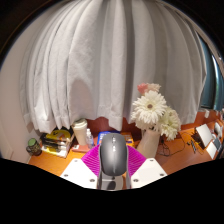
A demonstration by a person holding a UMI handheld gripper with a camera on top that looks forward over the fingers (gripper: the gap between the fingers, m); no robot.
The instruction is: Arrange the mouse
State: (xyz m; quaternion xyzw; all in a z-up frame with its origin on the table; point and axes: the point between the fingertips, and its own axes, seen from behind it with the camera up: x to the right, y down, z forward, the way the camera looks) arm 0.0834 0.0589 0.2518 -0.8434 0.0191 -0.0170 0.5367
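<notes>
A grey computer mouse [114, 155] stands between my two fingers, its tail toward the camera. The magenta pads [94, 160] press on both its sides. My gripper [114, 164] is shut on the mouse and holds it up above an orange desk [185, 150]. The mouse hides what lies right ahead of the fingers.
A vase of white and pink flowers [152, 110] stands just beyond the fingers on the right. A white cup [80, 131], small bottles and a yellow thing [56, 135] stand on the left. A white curtain [110, 60] hangs behind. A laptop [208, 138] sits far right.
</notes>
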